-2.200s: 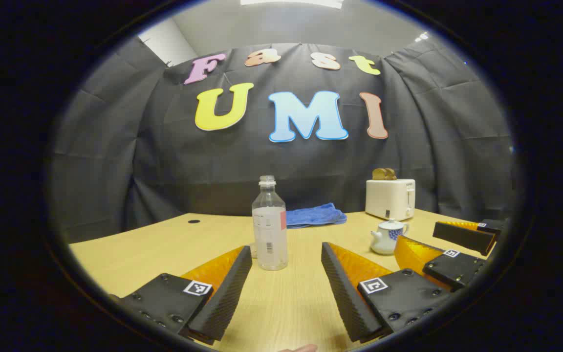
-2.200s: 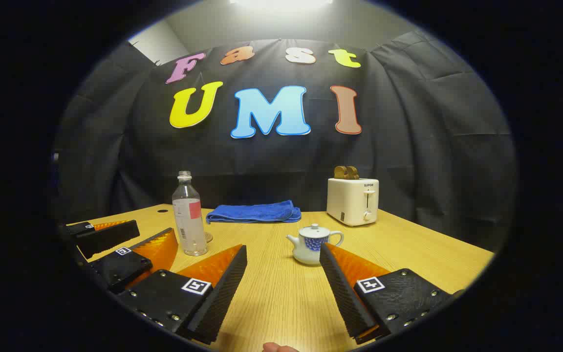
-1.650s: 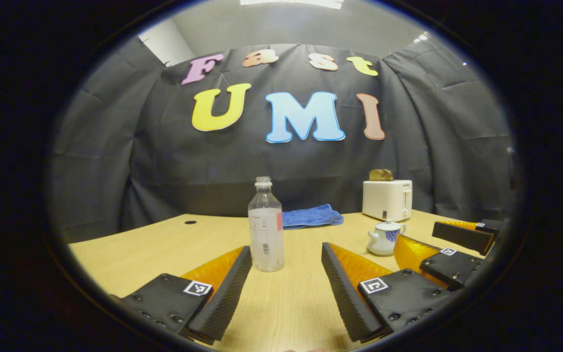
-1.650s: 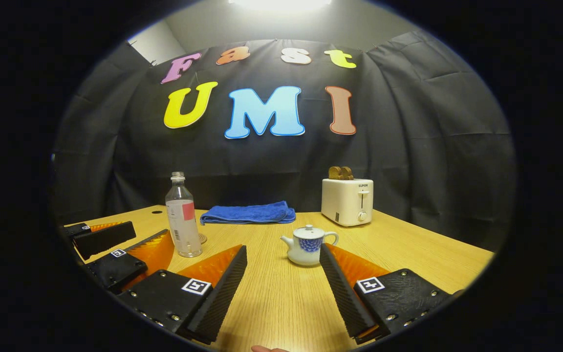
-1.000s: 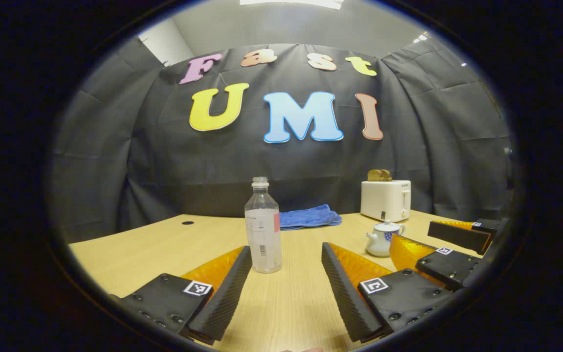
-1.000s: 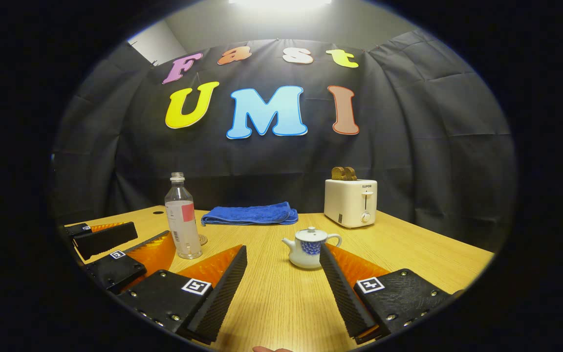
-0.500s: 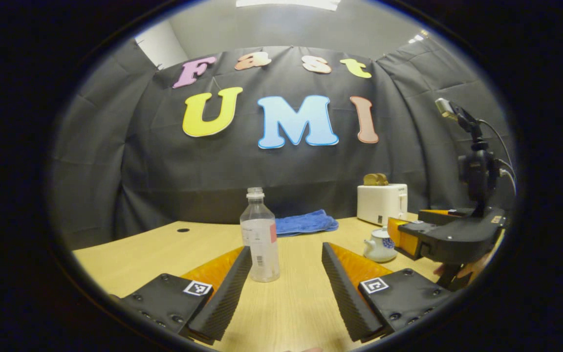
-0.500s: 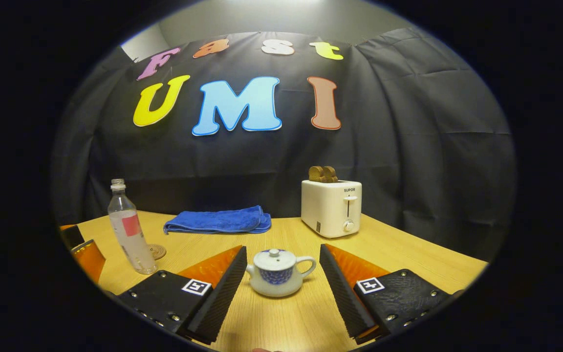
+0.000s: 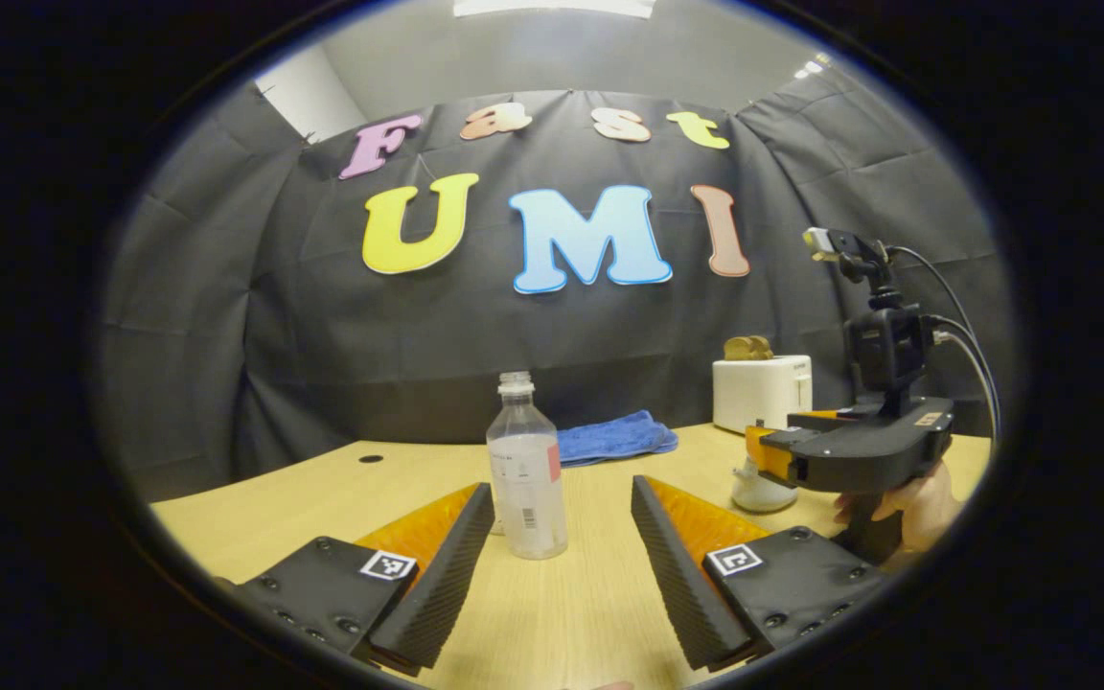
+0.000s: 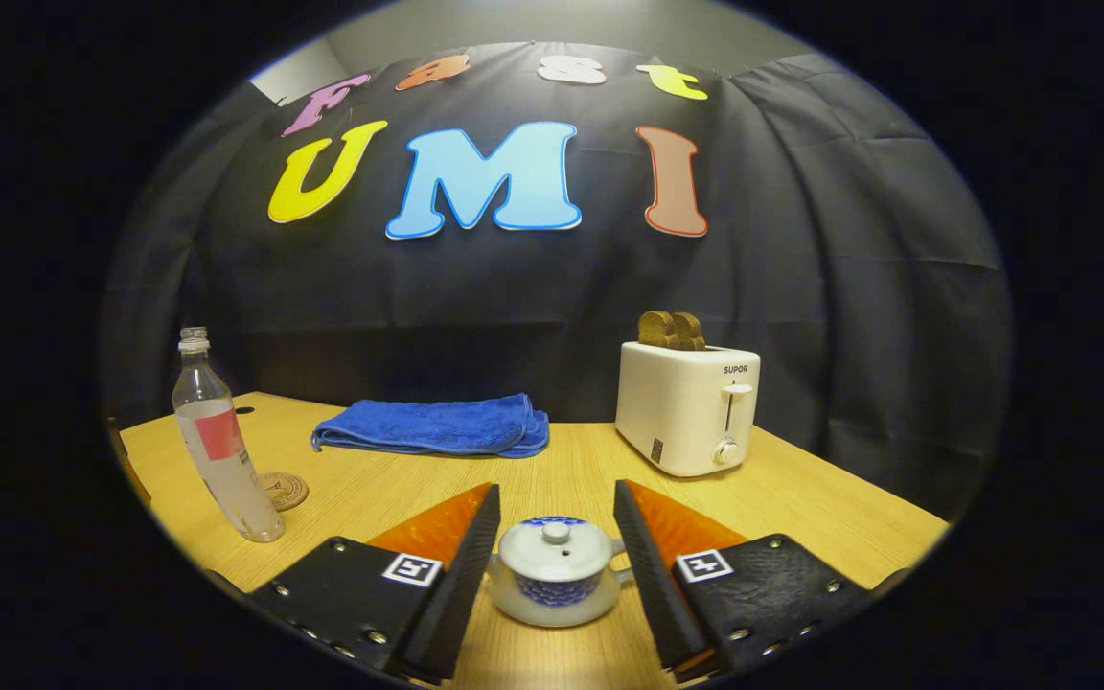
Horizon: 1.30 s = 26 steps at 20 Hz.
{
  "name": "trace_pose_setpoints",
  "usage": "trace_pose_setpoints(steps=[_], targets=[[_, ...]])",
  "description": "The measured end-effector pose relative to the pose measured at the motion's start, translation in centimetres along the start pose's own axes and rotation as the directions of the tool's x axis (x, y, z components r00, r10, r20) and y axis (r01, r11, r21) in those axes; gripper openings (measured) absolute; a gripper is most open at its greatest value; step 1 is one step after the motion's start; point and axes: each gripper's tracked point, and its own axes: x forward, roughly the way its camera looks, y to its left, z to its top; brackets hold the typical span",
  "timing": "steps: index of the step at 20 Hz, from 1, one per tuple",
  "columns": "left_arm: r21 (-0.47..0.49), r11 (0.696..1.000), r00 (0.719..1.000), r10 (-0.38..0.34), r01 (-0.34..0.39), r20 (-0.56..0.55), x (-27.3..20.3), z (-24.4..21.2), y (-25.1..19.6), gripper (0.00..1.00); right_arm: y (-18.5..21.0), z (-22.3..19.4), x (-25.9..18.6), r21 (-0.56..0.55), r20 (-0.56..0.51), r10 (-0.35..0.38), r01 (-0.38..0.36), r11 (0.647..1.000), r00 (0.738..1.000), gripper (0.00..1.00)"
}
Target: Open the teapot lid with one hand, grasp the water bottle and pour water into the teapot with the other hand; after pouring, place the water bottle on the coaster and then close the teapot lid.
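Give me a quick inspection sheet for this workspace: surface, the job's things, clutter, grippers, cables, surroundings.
Surface: wooden table, dry.
Job's things: water bottle upright, uncapped; teapot with lid on; coaster beside the bottle.
Clutter: blue towel, toaster with bread in its slots.
Grippers: left gripper open, short of the bottle; right gripper open, straddling the teapot.
Cables: one on the right gripper's camera mount.
Surroundings: black cloth wall.

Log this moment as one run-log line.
right gripper: open, straddling teapot | lid: on | left gripper: open, facing water bottle
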Motion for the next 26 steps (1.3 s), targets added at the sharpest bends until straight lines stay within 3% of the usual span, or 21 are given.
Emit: trace_pose_setpoints(steps=[1,2,3,5,6,18,26], targets=[[0.002,1.000,1.000,0.000,0.000,0.001,0.1,0.1,0.1,1.00,0.0,-0.3,0.1,0.008,-0.025,-0.001,0.001,1.000,1.000,0.65],[0.003,1.000,1.000,0.000,0.000,0.003,0.3,0.3,0.2,1.00,-0.2,-0.6,0.3,0.026,-0.032,-0.001,0.002,1.000,0.999,0.63],[0.009,1.000,1.000,0.001,-0.001,0.004,0.3,0.2,0.2,1.00,-0.2,-0.9,0.5,0.026,-0.033,-0.008,0.009,1.000,0.999,0.36],[0.006,1.000,1.000,-0.005,0.005,0.003,0.7,0.3,0.3,1.00,-0.1,-0.7,0.4,-0.010,-0.036,-0.005,0.005,1.000,0.999,0.31],[-0.003,1.000,1.000,-0.012,0.012,-0.009,0.9,-0.3,0.0,1.00,-0.4,-0.6,0.8,-0.008,-0.029,-0.020,0.020,1.000,0.999,0.09],[-0.087,0.996,0.999,-0.006,0.003,-0.042,3.9,-1.1,1.6,1.00,-0.1,2.4,-1.9,-0.047,0.065,0.017,-0.014,0.999,0.998,0.10],[-0.069,0.998,0.997,0.009,-0.015,-0.080,8.8,-2.5,3.2,1.00,2.5,0.6,-8.2,-0.016,0.040,0.128,-0.128,0.992,0.991,0.09]])
